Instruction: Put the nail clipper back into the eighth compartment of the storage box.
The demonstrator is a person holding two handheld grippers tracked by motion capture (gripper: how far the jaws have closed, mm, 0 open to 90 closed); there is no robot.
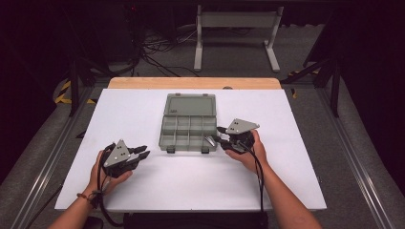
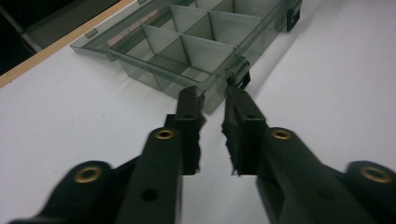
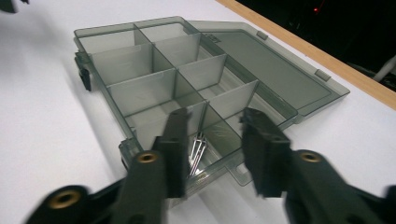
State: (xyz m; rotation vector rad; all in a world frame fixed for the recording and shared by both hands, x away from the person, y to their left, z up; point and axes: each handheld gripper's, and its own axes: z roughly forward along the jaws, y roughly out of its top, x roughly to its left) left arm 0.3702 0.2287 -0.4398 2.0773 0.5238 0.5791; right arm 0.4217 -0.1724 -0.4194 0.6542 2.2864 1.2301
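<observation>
Two low hands flanking the organizer box [image 1: 188, 124]: left tongs [image 1: 142, 152] nearly closed, empty; right tongs [image 1: 215, 135] parted, empty.

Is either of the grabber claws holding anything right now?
No. The left gripper has nothing between its jaws, and the right gripper hangs open over the organizer box, above a shiny metal piece it isn't pinching.

A: What do the claws look like?
B: The left claw [image 1: 141, 152] and right claw [image 1: 216, 135] are black, brass-riveted, each topped with a grey triangular plate (screw-dotted), trailing black cables.
A: Sleeves?
B: Bare forearms; a wristband at seven o'clock.
</observation>
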